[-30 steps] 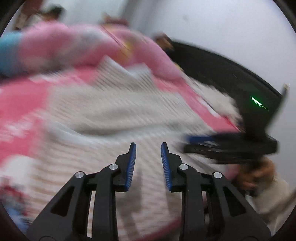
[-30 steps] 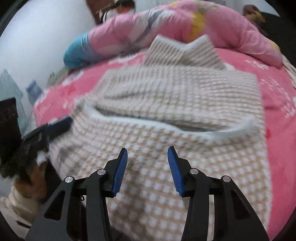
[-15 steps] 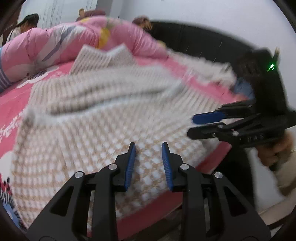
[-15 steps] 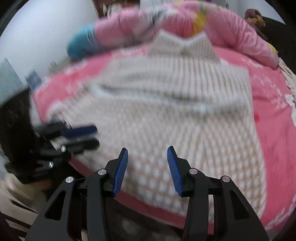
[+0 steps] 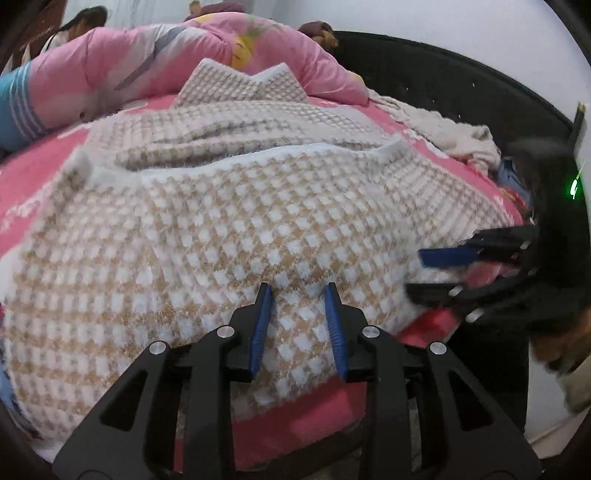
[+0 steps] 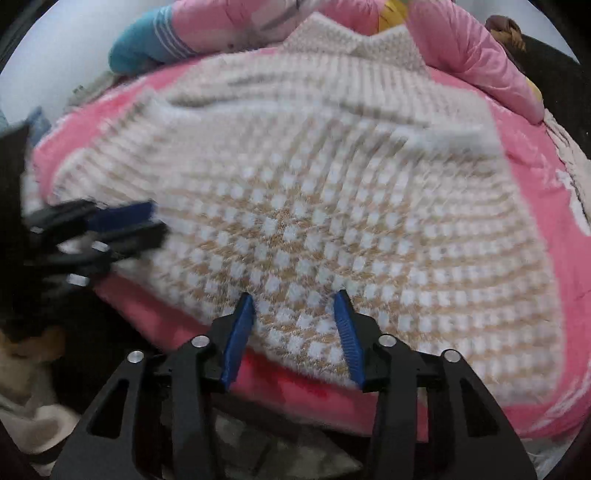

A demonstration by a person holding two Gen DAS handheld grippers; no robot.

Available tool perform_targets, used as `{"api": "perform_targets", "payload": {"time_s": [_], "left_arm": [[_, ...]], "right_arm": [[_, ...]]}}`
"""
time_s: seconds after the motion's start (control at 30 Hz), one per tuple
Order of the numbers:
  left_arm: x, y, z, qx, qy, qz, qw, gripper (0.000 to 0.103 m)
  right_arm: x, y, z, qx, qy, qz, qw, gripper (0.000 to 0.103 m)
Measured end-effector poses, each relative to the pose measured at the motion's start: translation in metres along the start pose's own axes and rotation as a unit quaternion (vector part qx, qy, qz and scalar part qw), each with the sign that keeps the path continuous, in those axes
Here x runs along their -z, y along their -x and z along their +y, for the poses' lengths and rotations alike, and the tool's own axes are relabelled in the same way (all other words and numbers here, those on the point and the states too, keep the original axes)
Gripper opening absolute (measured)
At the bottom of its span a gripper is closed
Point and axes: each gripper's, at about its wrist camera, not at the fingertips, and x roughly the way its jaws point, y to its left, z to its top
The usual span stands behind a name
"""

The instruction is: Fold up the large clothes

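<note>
A beige-and-white checked knit sweater point(image 5: 258, 206) point(image 6: 314, 184) lies spread on the pink bed sheet point(image 5: 303, 417), collar at the far end. A fluffy white fold edge crosses its middle. My left gripper point(image 5: 297, 291) hovers over the near hem close to the bed's front edge, open a narrow gap, nothing between its pads. My right gripper point(image 6: 294, 299) stands open a little wider over the same hem, also empty. The right gripper point(image 5: 421, 275) shows at the sweater's right corner in the left wrist view. The left gripper point(image 6: 159, 221) shows at its left corner in the right wrist view.
A rolled pink quilt point(image 5: 147, 74) with a blue end lies along the far side. A beige cloth heap point(image 5: 454, 133) sits by the black bed frame point(image 5: 443, 92). A person point(image 5: 81, 22) is at the back left. Past the near bed edge is dark floor.
Both grippers have come down and back toward the sweater's near hem at the bed edge. Each has drawn nearer to the other's corner. The jaw gaps look the same.
</note>
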Motion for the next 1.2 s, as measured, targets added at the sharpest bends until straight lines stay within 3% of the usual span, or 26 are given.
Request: {"api": "perform_targets", "payload": {"time_s": [0.1,0.17,0.23,0.33,0.43,0.5,0.57,0.6,0.67,0.77,0.87,0.97,1.07,1.13,1.2], "left_arm": [[-0.007,0.027,-0.001,-0.007,-0.001,-0.026,0.9996,0.03],[-0.005,0.041,0.008,-0.049,-0.004,-0.04,0.998,0.03],[0.0,0.028,0.029,-0.078,0.016,-0.011,0.9968,0.028],[0.009,0.02,0.047,-0.047,0.045,-0.018,0.9977,0.026],[0.002,0.04,0.045,-0.044,0.048,-0.029,0.9975,0.026],[0.002,0.061,0.052,-0.073,0.045,-0.062,0.9944,0.031],[0.005,0.057,0.072,-0.125,0.06,-0.047,0.9892,0.034],[0.01,0.046,0.09,-0.13,0.082,-0.025,0.9878,0.031],[0.014,0.048,0.106,-0.093,0.121,-0.032,0.9879,0.03],[0.003,0.068,0.104,-0.09,0.126,-0.055,0.9864,0.032],[-0.003,0.077,0.101,-0.107,0.109,-0.067,0.9859,0.036],[-0.004,0.062,0.107,-0.135,0.11,-0.04,0.984,0.036],[-0.004,0.058,0.106,-0.143,0.107,-0.037,0.9832,0.035],[-0.005,0.055,0.103,-0.15,0.092,-0.034,0.9838,0.036],[-0.005,0.055,0.102,-0.151,0.087,-0.032,0.9842,0.036]], "right_arm": [[-0.002,0.031,-0.005,-0.007,-0.017,-0.013,1.0,0.045],[0.002,0.05,-0.019,0.032,-0.023,-0.03,0.999,0.045],[0.009,0.037,-0.038,0.079,-0.045,-0.013,0.996,0.045],[0.02,0.011,-0.058,0.061,-0.073,-0.003,0.995,0.048],[0.015,0.043,-0.063,0.054,-0.081,-0.021,0.995,0.047],[0.017,0.061,-0.084,0.079,-0.096,-0.04,0.991,0.047],[0.024,0.052,-0.108,0.105,-0.123,-0.026,0.986,0.047],[0.025,0.04,-0.115,0.093,-0.134,-0.015,0.986,0.047],[0.026,0.032,-0.121,0.081,-0.142,-0.006,0.986,0.047],[0.008,0.06,-0.1,0.123,-0.117,-0.02,0.985,0.047],[-0.014,0.09,-0.066,0.05,-0.084,-0.078,0.992,0.047],[-0.032,0.085,-0.02,-0.049,-0.023,-0.096,0.994,0.047],[-0.039,0.048,0.022,-0.066,0.036,-0.061,0.995,0.047],[-0.034,0.002,0.032,-0.046,0.055,-0.021,0.997,0.047],[-0.032,0.005,0.031,-0.044,0.062,-0.026,0.997,0.047]]}}
